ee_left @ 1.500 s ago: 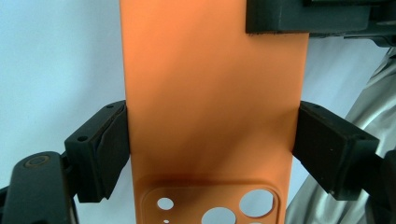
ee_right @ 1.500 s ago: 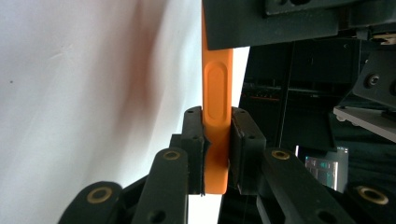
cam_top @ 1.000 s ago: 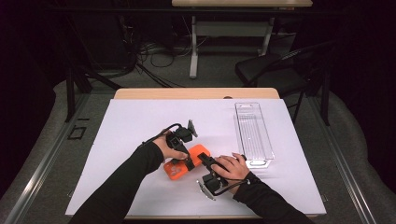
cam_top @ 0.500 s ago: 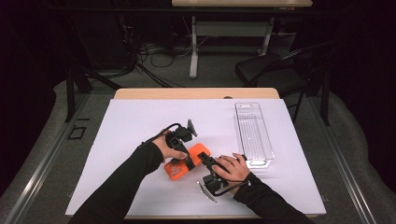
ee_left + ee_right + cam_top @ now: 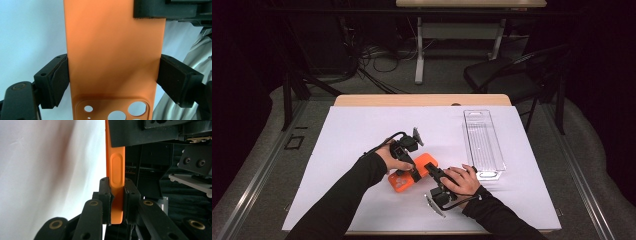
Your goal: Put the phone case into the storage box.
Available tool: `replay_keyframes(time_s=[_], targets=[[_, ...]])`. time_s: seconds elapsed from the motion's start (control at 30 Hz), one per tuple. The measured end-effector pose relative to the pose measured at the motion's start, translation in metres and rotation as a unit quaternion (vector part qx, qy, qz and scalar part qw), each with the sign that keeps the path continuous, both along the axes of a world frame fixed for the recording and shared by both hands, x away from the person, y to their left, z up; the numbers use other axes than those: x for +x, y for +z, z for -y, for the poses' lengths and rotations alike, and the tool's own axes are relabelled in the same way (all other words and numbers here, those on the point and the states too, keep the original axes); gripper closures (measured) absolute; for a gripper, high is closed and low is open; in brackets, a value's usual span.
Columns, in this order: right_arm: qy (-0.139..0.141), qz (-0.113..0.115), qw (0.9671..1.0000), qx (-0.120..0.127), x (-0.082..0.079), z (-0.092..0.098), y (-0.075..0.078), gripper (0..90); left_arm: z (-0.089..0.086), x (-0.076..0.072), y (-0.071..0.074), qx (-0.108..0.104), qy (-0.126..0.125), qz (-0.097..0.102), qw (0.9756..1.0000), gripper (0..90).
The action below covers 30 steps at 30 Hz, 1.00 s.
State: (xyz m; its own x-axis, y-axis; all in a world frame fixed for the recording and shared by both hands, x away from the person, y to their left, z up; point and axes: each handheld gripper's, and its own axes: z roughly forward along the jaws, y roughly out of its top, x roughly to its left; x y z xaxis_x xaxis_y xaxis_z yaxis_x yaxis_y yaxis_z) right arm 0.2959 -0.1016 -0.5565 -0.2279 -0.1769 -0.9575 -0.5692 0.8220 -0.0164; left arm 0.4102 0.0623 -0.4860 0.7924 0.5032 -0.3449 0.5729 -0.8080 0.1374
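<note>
1. The orange phone case (image 5: 409, 175) lies near the middle of the white table cover (image 5: 342, 135), far from edges; the clear tray (image 5: 482, 140) stands apart.
2. The left gripper (image 5: 412, 170) clamps the case's two long sides.
3. The right gripper (image 5: 432, 172) pinches its edge, jaws narrow.

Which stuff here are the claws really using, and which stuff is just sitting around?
In use:
- orange phone case, lying on the table
- left claw, clamped across the case's two long sides
- right claw, pinching one thin edge of the case

Just sitting there:
- clear plastic tray, alone to the right, untouched
- white table cover
- black chair behind the table
</note>
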Motion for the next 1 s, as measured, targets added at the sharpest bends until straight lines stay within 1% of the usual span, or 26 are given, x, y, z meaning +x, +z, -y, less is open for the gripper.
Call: replay_keyframes(time_s=[0.07, 0.33, 0.47, 0.57, 0.67, 0.7, 0.87, 1.0], targets=[[0.002, 0.004, 1.0, 0.0, 0.0, 0.0, 0.0, 80.4, 0.0, 0.0, 0.0, 0.0, 0.0, -0.001, 1.0, 15.2], [0.0, 0.004, 1.0, 0.008, 0.0, 0.0, 0.001, 80.5, -0.002, 0.0, 0.003, -0.004, 0.008, 0.002, 1.0, 14.5], [-0.004, 0.007, 0.9999, 0.011, 0.001, 0.0, 0.001, 80.5, -0.003, 0.0, 0.004, -0.011, 0.014, 0.009, 0.9998, 14.1], [-0.005, 0.005, 0.9999, 0.01, 0.001, 0.001, 0.002, 80.5, -0.004, 0.0, 0.006, -0.012, 0.014, 0.013, 0.9997, 13.1], [-0.006, 0.002, 0.9999, 0.011, 0.001, 0.001, 0.002, 80.5, -0.006, -0.001, 0.008, -0.015, 0.02, 0.016, 0.9996, 12.1], [-0.005, 0.002, 0.9999, 0.011, 0.001, 0.001, 0.002, 80.5, -0.007, 0.0, 0.009, -0.016, 0.016, 0.016, 0.9996, 12.1], [-0.01, -0.001, 0.9998, 0.015, 0.002, 0.003, 0.002, 80.5, -0.012, -0.003, 0.013, -0.016, 0.019, 0.023, 0.9994, 12.3], [-0.012, -0.002, 0.9998, 0.015, 0.003, 0.004, 0.003, 80.5, -0.018, -0.004, 0.019, -0.024, 0.023, 0.031, 0.999, 12.4]])
